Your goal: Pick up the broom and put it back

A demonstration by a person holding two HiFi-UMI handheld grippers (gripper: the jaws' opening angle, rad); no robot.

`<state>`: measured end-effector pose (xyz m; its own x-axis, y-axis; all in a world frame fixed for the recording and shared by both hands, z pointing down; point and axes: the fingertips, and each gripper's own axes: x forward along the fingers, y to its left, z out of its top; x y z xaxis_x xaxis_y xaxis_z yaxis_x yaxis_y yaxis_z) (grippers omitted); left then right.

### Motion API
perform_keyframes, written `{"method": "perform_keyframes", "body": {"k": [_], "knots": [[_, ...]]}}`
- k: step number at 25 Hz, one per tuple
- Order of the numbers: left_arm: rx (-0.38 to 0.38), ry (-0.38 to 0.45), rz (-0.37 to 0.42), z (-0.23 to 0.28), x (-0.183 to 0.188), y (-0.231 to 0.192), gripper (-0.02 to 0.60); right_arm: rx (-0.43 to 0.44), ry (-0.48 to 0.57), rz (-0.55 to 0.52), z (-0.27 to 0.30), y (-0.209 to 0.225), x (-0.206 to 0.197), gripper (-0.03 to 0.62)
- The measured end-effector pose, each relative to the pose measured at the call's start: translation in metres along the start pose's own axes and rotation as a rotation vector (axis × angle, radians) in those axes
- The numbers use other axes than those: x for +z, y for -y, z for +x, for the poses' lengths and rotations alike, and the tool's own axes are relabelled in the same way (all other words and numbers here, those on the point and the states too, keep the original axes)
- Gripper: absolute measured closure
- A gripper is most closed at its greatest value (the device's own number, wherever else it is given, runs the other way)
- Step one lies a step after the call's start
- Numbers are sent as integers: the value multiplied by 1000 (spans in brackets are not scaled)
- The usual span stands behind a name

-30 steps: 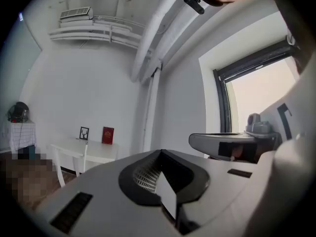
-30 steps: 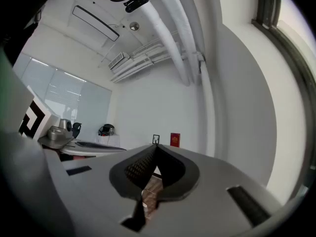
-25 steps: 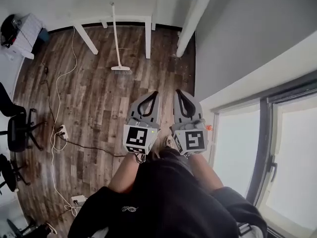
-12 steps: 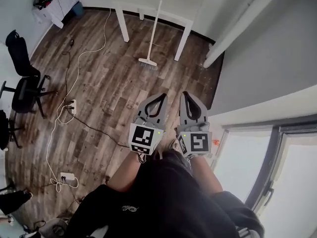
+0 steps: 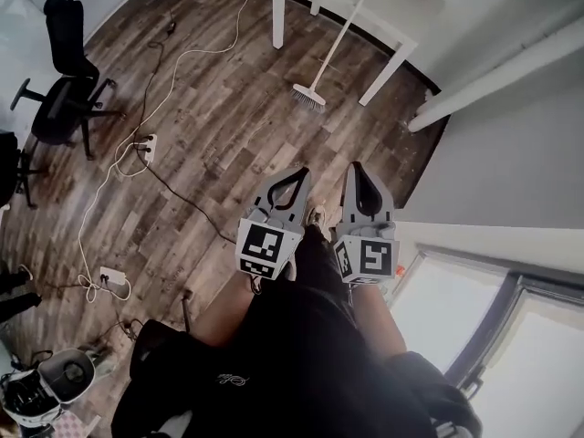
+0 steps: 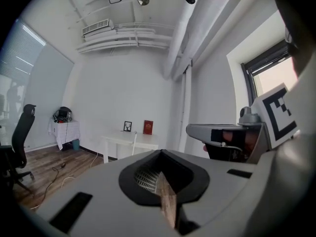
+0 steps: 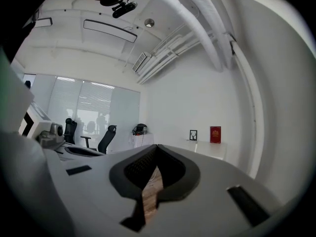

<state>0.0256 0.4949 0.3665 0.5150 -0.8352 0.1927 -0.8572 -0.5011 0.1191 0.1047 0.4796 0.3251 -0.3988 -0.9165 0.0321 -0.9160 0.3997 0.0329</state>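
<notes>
Closest to the head camera, the wearer's dark clothing (image 5: 301, 363) fills the lower middle of the picture, as it did a second ago. Just beyond it I hold the left gripper (image 5: 297, 175) and the right gripper (image 5: 358, 168) side by side, near each other but apart, both pointing up the frame over the wooden floor (image 5: 210, 162). Each gripper view shows its own jaws clenched tip to tip with nothing between them. That pairing and that empty clench are unchanged from both earlier frames.

To the lower right, the window (image 5: 456, 327) takes up less of the picture than it did a second ago. On the floor to the left lie a power strip (image 5: 146, 144) and a white cable (image 5: 196, 53). A black office chair (image 5: 73, 71) now stands at upper left, where earlier chairs showed only at the left edge.

Farthest off, the broom (image 5: 339, 39) rests its bristle head on the floor and leans its handle against the edge of the white table (image 5: 401, 15), well apart from both grippers. A second ago it appeared nearly upright, left of centre. It now slants across the upper right of centre, almost straight above the grippers in the frame. The left gripper view also shows it leaning on the table, beyond the jaws.
</notes>
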Motion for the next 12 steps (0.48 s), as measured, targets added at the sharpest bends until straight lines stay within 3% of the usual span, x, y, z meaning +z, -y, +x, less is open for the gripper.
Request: {"method": "perform_keyframes", "body": {"k": [5, 12], "knots": [[60, -23, 12, 30, -3, -31, 581, 28, -12, 56, 48, 18, -19, 572], [121, -43, 12, 118, 23, -81, 581, 67, 33, 126, 148, 71, -9, 572]]}}
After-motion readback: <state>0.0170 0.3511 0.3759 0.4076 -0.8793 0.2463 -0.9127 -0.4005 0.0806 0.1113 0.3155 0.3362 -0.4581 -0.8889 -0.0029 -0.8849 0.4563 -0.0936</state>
